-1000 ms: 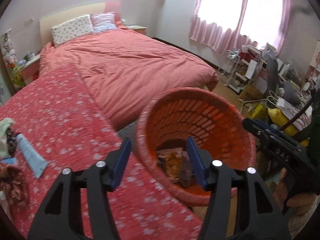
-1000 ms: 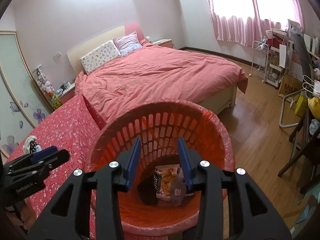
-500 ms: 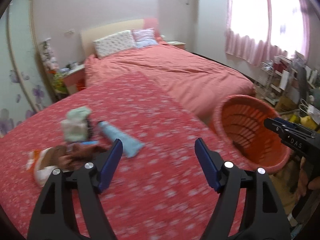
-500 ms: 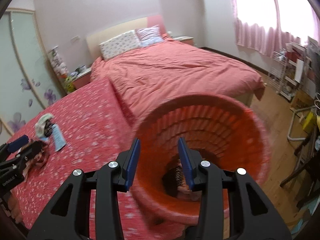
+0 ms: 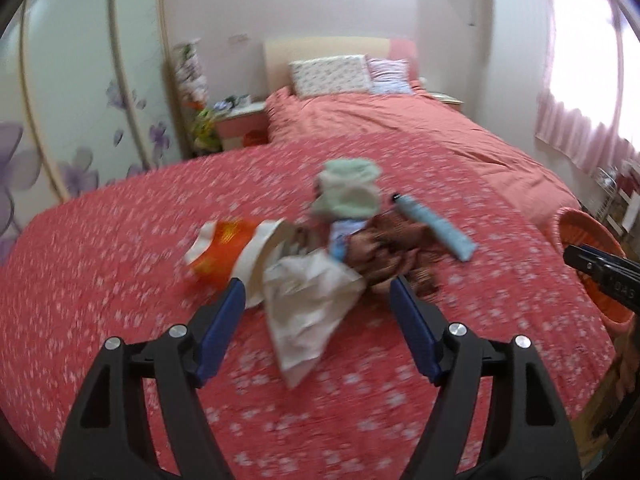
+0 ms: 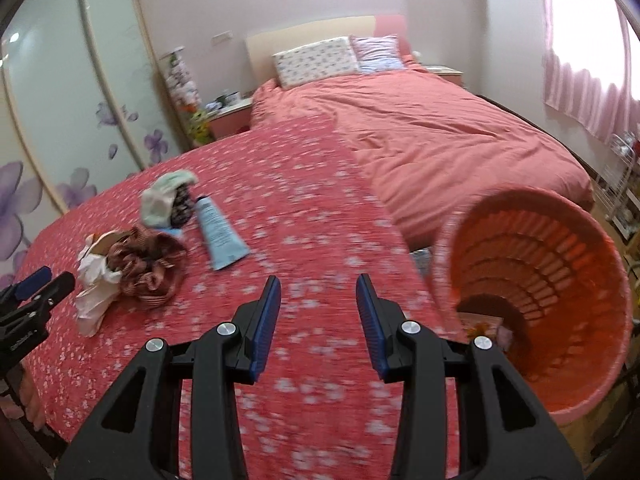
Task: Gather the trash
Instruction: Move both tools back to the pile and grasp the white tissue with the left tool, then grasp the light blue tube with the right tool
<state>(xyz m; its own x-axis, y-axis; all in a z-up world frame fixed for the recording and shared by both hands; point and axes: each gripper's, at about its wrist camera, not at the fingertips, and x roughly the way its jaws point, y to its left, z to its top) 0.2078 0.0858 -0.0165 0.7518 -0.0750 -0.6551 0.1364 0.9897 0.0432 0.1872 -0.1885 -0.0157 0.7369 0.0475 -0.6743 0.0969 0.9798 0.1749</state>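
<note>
Pink bedroom, red flowered cloth (image 5: 120, 280) spread across the near surface, bed (image 5: 400, 136) behind it. Heap of trash lying mid-cloth: orange-and-white cup (image 5: 228, 252) on its side, crumpled white paper (image 5: 308, 304) spilling toward the camera, brown wrapper (image 5: 380, 248) bunched beside it, pale green wad (image 5: 348, 188) on top at the back, light blue tube (image 5: 436, 226) slanting off to the right.

Left gripper (image 5: 316, 308) hovering just short of the heap, blue fingers (image 5: 218, 330) spread wide, gripping nothing, touching nothing. Crumpled paper seen between the two tips, but well clear of both pads.

Right gripper (image 6: 318, 312) pointing down at bare cloth, fingers (image 6: 266, 322) parted about halfway, empty too. No contact with cloth or trash.

Orange basket (image 6: 580, 240) tipped toward the camera at the right edge of the surface, a few wrappers (image 6: 480, 324) already lying in its bottom. Heap well apart from basket, off to the left in the right wrist view. Everything a bit smeared by blur.
</note>
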